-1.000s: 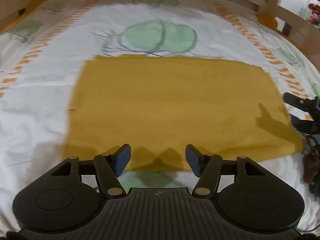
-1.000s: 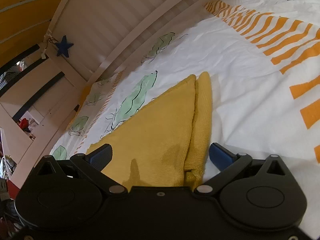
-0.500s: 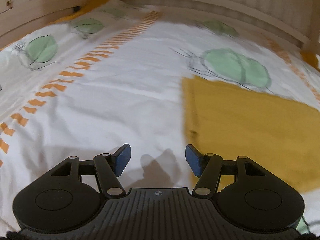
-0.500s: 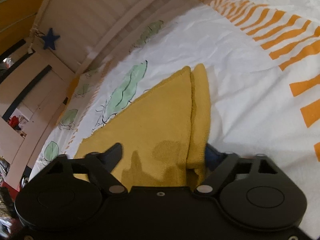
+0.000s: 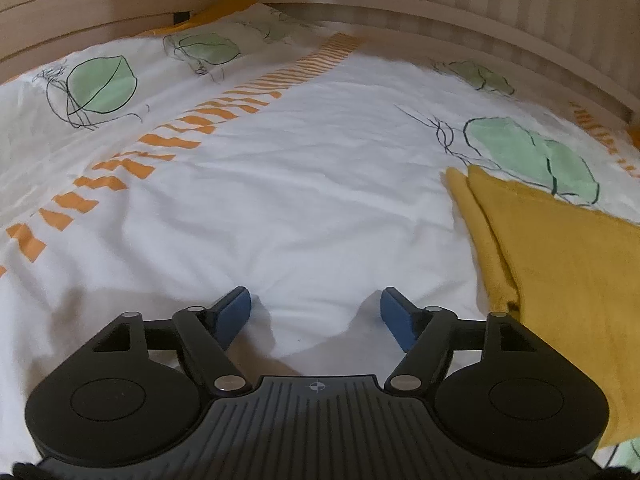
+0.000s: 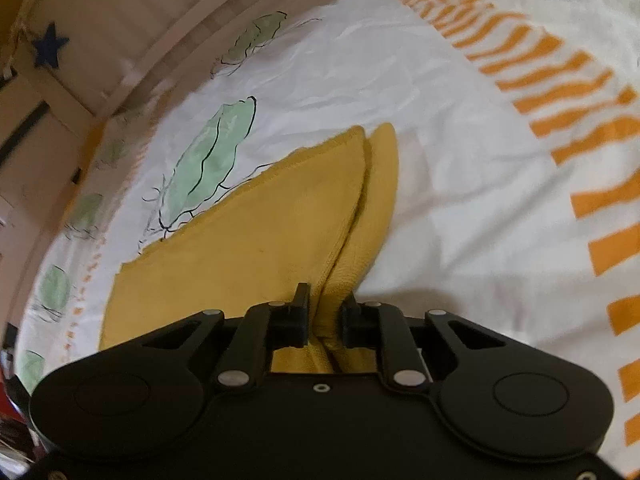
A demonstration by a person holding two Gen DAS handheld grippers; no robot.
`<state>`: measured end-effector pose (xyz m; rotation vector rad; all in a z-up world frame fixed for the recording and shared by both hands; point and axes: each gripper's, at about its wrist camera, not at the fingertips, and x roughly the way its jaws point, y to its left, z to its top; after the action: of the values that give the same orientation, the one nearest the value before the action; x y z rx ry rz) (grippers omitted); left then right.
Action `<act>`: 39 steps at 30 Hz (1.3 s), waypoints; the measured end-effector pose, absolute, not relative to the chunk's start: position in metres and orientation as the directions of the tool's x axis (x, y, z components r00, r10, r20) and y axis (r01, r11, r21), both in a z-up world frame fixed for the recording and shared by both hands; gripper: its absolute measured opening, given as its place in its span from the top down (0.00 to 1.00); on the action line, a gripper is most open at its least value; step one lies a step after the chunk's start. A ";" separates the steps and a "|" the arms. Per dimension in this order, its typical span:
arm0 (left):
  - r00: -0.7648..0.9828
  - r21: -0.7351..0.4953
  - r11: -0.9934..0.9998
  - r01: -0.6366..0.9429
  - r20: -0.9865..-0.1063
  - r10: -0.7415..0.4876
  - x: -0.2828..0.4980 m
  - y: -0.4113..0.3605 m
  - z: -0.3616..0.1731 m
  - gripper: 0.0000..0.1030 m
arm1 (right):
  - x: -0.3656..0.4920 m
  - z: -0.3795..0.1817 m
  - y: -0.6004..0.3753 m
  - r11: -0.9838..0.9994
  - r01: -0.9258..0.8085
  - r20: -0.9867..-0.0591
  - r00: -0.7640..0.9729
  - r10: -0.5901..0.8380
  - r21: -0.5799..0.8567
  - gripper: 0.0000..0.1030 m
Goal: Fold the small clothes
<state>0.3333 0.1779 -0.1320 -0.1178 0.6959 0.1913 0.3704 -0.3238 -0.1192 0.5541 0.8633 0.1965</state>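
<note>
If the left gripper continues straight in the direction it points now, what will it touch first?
Most likely the bare white bedsheet. The open left gripper points down at it, nothing between its fingers. The yellow cloth lies off to the right, outside that line, though depth is hard to judge.

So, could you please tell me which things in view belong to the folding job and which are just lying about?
Part of the job:
- yellow cloth, already doubled over, its edge pinched
- right gripper, which has just been closing on that edge
- left gripper, just opening over bare sheet, nothing between its fingers

Just there:
- patterned bedsheet
- wooden bed rail
- blue star
</note>
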 end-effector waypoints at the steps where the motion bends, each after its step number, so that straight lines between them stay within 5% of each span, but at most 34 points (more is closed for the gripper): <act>1: 0.755 -0.044 0.976 -0.214 -0.642 0.137 0.332 0.177 -0.133 0.31 | 0.370 -0.113 -0.319 0.853 0.048 -0.668 0.645 0.371 0.520 0.78; 14: 0.766 -0.047 0.976 -0.212 -0.629 0.136 0.335 0.178 -0.135 0.30 | 0.390 -0.007 -0.184 0.866 -0.204 -0.599 0.649 0.469 0.457 0.80; 26: 0.776 -0.077 0.975 -0.209 -0.619 0.117 0.331 0.183 -0.136 0.29 | 0.418 -0.063 -0.027 0.848 -0.345 -0.691 0.493 0.529 0.403 0.80; 39: 0.777 -0.096 0.974 -0.207 -0.621 0.104 0.330 0.184 -0.135 0.29 | 0.385 -0.048 -0.050 0.770 -0.409 -0.543 0.548 0.637 0.490 0.55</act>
<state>0.3302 0.1842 -0.1352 -0.1624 0.6604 0.1687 0.3845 -0.0504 -0.0481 0.3249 0.7693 0.6320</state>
